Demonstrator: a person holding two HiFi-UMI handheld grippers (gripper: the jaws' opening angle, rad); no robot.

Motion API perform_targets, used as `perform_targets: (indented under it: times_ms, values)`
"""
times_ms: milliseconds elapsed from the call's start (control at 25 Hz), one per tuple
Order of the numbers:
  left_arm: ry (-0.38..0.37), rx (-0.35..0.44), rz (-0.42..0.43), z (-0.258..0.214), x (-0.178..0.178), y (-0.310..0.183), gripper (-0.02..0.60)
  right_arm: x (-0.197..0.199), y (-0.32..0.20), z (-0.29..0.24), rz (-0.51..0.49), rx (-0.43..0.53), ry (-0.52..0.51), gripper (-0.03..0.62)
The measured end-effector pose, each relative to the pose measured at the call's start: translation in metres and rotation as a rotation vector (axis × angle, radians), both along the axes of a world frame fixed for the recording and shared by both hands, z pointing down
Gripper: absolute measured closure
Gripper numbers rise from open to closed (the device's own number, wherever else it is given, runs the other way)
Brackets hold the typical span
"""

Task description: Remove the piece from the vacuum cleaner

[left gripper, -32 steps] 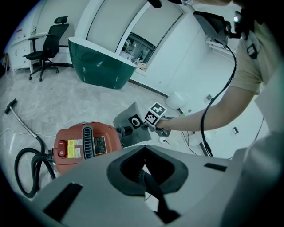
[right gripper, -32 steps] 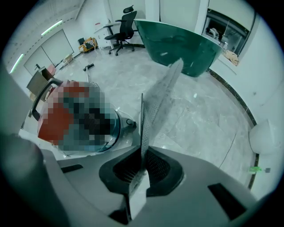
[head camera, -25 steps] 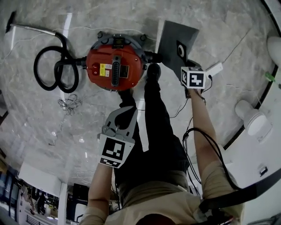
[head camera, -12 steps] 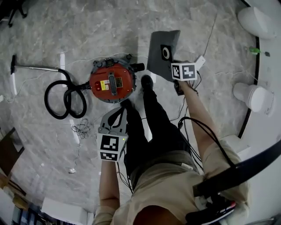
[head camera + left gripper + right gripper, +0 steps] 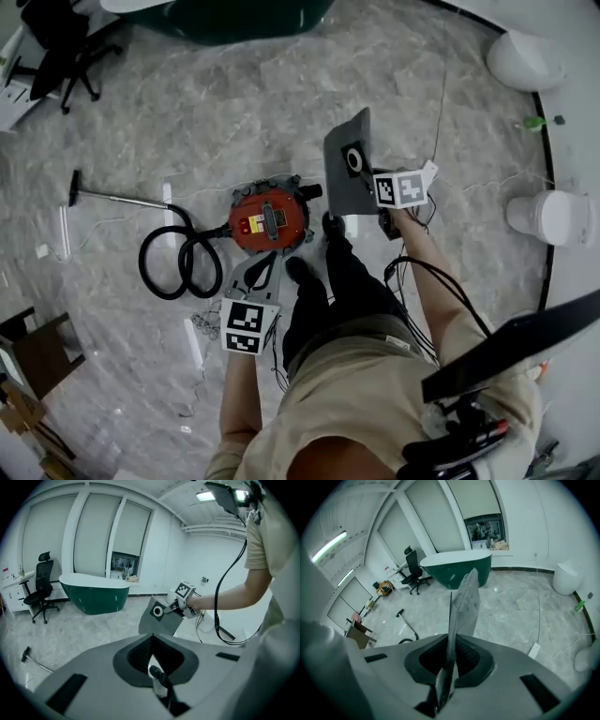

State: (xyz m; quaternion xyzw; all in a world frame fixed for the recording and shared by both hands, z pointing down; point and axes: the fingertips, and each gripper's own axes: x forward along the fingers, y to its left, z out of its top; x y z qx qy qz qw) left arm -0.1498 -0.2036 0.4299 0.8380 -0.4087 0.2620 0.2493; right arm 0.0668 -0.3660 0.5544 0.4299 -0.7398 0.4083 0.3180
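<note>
The red vacuum cleaner (image 5: 270,217) stands on the marble floor with its black hose (image 5: 178,262) coiled to the left. My right gripper (image 5: 373,189) is shut on a flat grey dust bag (image 5: 347,164) with a round collar, held in the air to the right of the vacuum. In the right gripper view the bag (image 5: 464,597) stands edge-on between the pads of the right gripper (image 5: 451,641). My left gripper (image 5: 270,255) hangs just in front of the vacuum. Its jaws (image 5: 151,637) are shut with nothing in them. The left gripper view also shows the bag (image 5: 157,619).
A metal wand (image 5: 112,197) lies left of the hose. A green bathtub (image 5: 244,19) and an office chair (image 5: 61,37) stand far off. White fixtures (image 5: 536,216) line the right wall. A power strip (image 5: 429,173) and cables lie near the person's feet.
Both grippers have risen, and the right one has carried the grey bag up with it. The head view has pulled back, so the vacuum looks smaller and lower.
</note>
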Motion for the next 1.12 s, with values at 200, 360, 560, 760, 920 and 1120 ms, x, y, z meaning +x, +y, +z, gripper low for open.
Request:
perform_targets:
  times_ms: [200, 360, 560, 760, 920, 1120]
  values:
    - [-0.005, 0.062, 0.030, -0.028, -0.008, 0.004, 0.584, 0.000, -0.003, -0.079, 0.012, 0.136, -0.049, 0.571]
    - [0.010, 0.118, 0.039, -0.051, -0.010, 0.009, 0.584, -0.006, 0.016, -0.134, -0.022, 0.224, -0.063, 0.571]
    - [0.046, 0.137, 0.060, -0.074, 0.007, 0.019, 0.584, -0.007, 0.061, -0.173, -0.083, 0.266, -0.071, 0.571]
    - [0.059, 0.178, 0.131, -0.100, 0.044, 0.030, 0.584, 0.009, 0.104, -0.190, -0.082, 0.270, -0.131, 0.572]
    - [0.052, 0.190, 0.160, -0.112, 0.080, 0.037, 0.584, 0.033, 0.124, -0.189, -0.074, 0.254, -0.179, 0.571]
    - [0.031, 0.209, 0.161, -0.124, 0.115, 0.040, 0.584, 0.061, 0.135, -0.188, -0.082, 0.250, -0.201, 0.571]
